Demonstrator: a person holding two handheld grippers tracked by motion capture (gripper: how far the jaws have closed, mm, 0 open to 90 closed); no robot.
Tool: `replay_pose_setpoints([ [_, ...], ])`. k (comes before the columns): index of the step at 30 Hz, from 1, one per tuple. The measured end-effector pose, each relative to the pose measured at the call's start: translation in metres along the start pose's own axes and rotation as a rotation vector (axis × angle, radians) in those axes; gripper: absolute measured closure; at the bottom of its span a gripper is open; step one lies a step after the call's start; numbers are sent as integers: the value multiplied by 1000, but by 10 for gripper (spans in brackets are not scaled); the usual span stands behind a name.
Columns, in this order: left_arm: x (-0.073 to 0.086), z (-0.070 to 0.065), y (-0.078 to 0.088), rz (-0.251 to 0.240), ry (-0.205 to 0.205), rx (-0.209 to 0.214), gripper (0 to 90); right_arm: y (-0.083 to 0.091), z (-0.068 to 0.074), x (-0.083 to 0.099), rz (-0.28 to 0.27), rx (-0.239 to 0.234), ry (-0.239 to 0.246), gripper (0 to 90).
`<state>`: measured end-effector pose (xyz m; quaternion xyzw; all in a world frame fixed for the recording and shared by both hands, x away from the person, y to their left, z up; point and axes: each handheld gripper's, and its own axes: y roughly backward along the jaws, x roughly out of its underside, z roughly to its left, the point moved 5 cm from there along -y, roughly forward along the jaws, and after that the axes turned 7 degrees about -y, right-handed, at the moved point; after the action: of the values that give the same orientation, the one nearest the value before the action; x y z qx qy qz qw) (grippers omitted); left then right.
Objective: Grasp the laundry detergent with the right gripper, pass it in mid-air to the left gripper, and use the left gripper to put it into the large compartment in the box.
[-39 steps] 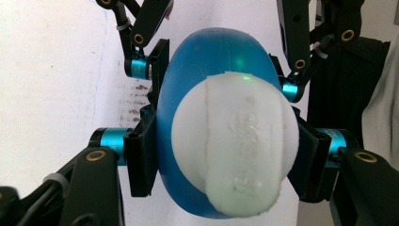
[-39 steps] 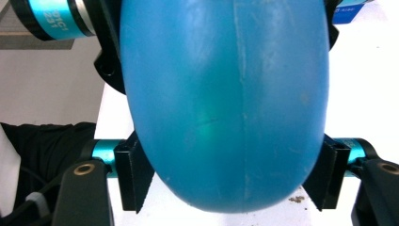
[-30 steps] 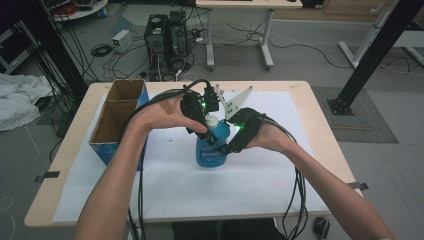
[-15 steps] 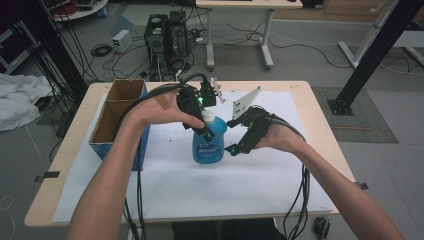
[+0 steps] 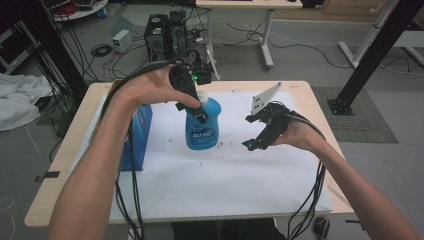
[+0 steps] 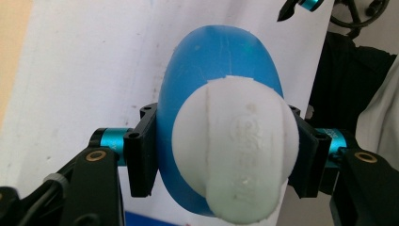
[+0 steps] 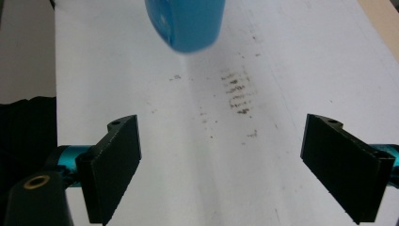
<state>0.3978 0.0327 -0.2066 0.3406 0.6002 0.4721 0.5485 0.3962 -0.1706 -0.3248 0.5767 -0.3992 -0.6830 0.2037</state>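
A blue dish-soap bottle (image 5: 202, 127) with a white cap (image 6: 235, 150) hangs upright a little above the white sheet (image 5: 225, 190), held from above. My left gripper (image 5: 200, 104) is shut on its neck, the pads (image 6: 141, 150) pressing just under the cap. In the left gripper view the blue body (image 6: 211, 61) drops away below the cap. My right gripper (image 5: 247, 132) stands apart to the bottle's right; its jaws have just been opening and hold nothing. In the right gripper view (image 7: 221, 165) the bottle's base (image 7: 186, 23) hovers ahead over the sheet.
A blue cardboard box (image 5: 137, 135) stands at the table's left, partly behind my left forearm. Dark smudges (image 7: 237, 92) mark the sheet near the bottle. Cables trail from both grippers over the table's (image 5: 75, 165) near edge.
The right gripper has let go of the bottle's side and drawn off to the right. The left gripper has lifted the bottle by its neck.
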Motion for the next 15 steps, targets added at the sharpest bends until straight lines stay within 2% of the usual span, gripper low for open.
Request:
replay_pose_setpoints([
  [1,2,8,24,12,29,-27,381,4,-3,4,4,18,-9,119],
  [2,3,10,30,13,33,-35,381,5,-3,5,2,25,-12,120],
  [3,3,10,30,13,33,-35,381,5,-3,5,2,25,-12,120],
  [4,4,12,40,11,45,-47,381,6,-4,7,3,28,-14,119],
  [7,8,15,54,13,63,-72,381,8,-6,10,8,37,-22,120],
  [9,14,19,66,12,90,-86,381,8,-7,12,17,47,-18,120],
  [15,42,28,90,-7,172,-123,382,9,-9,20,41,71,-25,120],
])
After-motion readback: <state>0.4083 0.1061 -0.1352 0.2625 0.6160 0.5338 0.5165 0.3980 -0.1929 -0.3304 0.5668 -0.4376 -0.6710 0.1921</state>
